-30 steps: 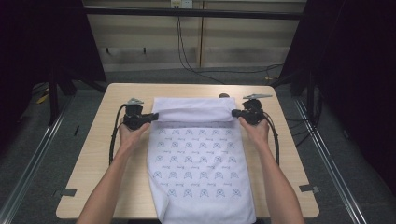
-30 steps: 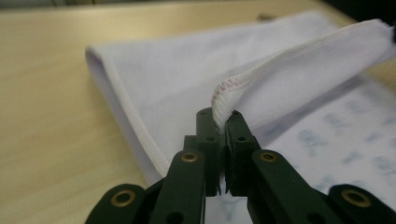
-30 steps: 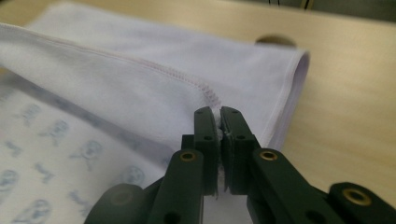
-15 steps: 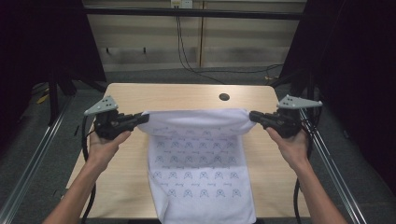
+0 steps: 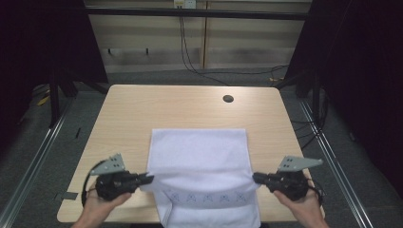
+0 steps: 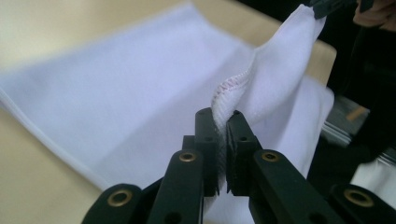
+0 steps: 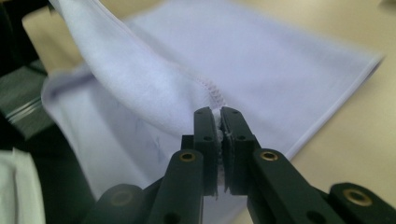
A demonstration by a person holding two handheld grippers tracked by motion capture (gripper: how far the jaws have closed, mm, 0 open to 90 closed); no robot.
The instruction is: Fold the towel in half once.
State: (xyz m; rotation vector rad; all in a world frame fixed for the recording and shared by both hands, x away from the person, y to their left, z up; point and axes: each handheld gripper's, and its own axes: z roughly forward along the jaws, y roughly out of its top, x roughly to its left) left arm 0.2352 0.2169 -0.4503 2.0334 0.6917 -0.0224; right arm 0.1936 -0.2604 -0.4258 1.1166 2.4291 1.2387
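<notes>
The cloth [image 5: 199, 161] is half folded, its hemmed corners clamped in the left tool [image 5: 148, 179] and right tool [image 5: 255, 177]; laying down and release remain.

A light wooden table [image 5: 142, 114] with rounded corners and a dark round grommet hole [image 5: 228, 99] stands on a grey floor [image 5: 28, 156]. Metal rails [image 5: 332, 156] run along both sides. Black curtains [image 5: 361, 71] flank the space. Behind, a pale panelled wall [image 5: 247, 38] carries black cables [image 5: 190, 57] hanging down to the floor.
</notes>
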